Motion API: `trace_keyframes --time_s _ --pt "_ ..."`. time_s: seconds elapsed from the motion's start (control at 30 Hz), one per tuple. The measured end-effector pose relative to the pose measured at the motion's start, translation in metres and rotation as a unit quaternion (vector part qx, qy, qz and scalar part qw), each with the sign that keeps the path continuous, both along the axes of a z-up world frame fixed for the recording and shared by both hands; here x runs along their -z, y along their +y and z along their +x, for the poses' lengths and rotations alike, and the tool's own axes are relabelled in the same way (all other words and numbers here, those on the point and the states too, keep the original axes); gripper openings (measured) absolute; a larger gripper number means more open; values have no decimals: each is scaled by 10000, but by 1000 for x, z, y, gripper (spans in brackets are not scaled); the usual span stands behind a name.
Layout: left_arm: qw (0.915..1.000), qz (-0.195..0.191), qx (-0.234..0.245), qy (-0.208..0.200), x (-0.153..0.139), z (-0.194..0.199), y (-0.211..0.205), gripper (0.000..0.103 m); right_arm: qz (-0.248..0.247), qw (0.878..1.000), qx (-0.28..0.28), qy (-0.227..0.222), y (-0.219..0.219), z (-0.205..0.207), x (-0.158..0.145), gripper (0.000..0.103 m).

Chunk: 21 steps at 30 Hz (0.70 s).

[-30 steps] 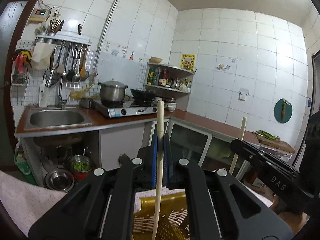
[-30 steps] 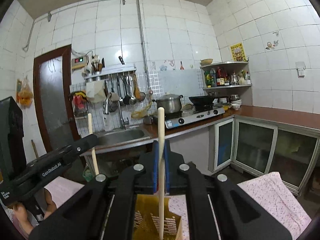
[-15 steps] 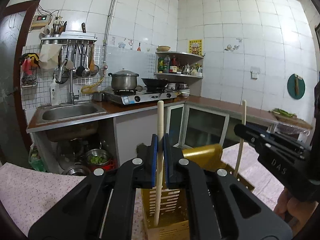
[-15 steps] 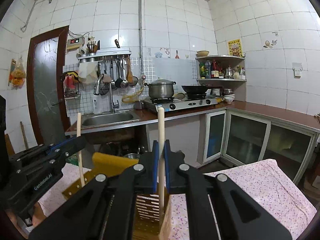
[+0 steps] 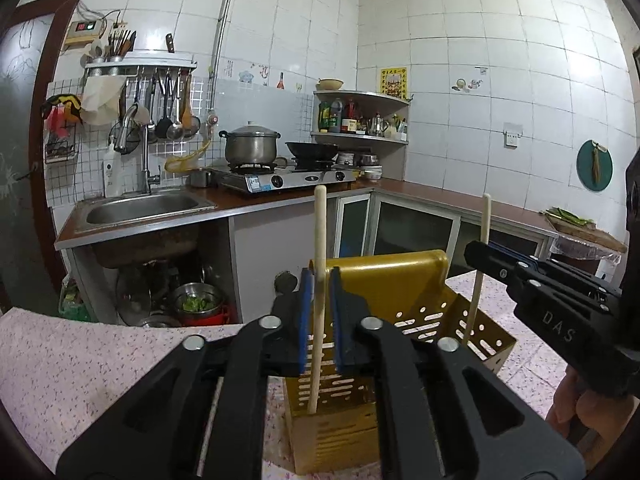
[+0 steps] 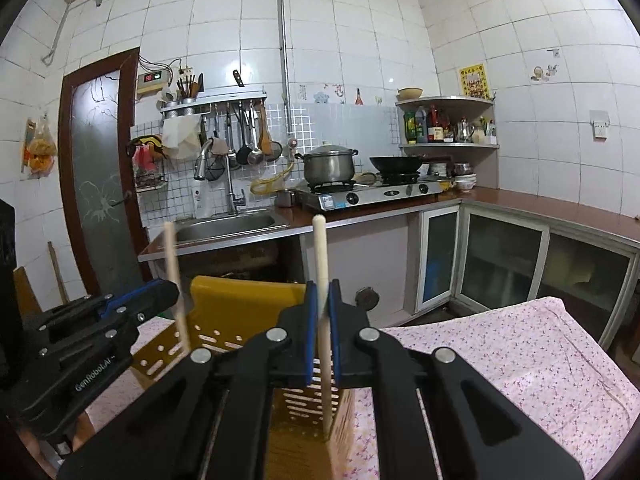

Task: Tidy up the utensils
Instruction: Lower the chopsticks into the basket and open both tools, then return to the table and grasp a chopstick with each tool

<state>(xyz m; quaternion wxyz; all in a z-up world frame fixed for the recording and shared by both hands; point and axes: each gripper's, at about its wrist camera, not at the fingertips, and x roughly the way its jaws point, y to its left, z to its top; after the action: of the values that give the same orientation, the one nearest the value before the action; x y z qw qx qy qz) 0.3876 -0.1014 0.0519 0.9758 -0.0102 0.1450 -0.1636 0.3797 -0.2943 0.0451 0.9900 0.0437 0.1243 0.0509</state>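
A yellow slotted utensil holder [image 5: 392, 280] [image 6: 248, 296] stands on the pink floral tablecloth [image 5: 80, 352]. My left gripper [image 5: 319, 280] hangs just over it, its jaws opening. A pale wooden chopstick [image 5: 320, 220] stands upright between the blue pads with a thin gap on each side, its lower end inside the holder. My right gripper [image 6: 323, 292] is shut on a second chopstick [image 6: 320, 248], whose tip also reaches down into the holder. Each gripper shows in the other's view, the right gripper [image 5: 480, 250] at the right and the left gripper [image 6: 168, 290] at the left.
Beyond the table runs a kitchen counter with a sink [image 5: 140, 206], a gas stove with a pot [image 5: 250, 146] and a wok. Pots and bowls sit under the sink. A brown door [image 6: 96, 184] is at the left. A hand [image 5: 576, 404] grips the right tool.
Both grippers have come down with their chopsticks, so the sticks' lower ends now sit inside the yellow holder. The left pads have parted slightly from their chopstick.
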Motion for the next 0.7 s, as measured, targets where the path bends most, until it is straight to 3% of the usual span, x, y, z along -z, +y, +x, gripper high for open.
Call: trace_keyframes --time_s 0.07,0.13,0.2,0.23,0.27,0.33,0.37,0.5,0.67,0.7 --pt "10000 -61 -51 5 -6 -7 5 37 -3 10000 -25 10 -1 -7 -5 7" --pt "9997 -93 -210 -46 -15 -17 12 54 50 10000 -32 46 -3 -13 -10 7" --pt "9996 -143 -259 14 -24 -28 22 59 71 9999 21 108 -6 -24 -14 8" --pt "9996 -154 -228 76 -27 -31 24 64 62 9998 68 154 -8 -30 -16 13" --pt "9995 -143 -241 132 -30 -38 28 71 89 9997 103 193 -10 -38 -17 32" --pt "9993 -130 -317 138 -35 -53 36 82 126 9994 248 194 -13 -55 -19 59" --pt "9992 -130 -363 131 -37 -60 41 88 87 9994 303 169 -13 -67 -20 59" --pt "9987 -143 -415 257 -40 -92 59 95 -104 9981 524 290 -11 -101 -20 65" --pt "9961 -305 -599 564 -32 -126 85 98 -283 9957 749 464 -8 -145 -13 92" --pt "9949 -339 -659 683 -29 -130 91 98 -291 9953 754 541 -7 -150 -12 93"
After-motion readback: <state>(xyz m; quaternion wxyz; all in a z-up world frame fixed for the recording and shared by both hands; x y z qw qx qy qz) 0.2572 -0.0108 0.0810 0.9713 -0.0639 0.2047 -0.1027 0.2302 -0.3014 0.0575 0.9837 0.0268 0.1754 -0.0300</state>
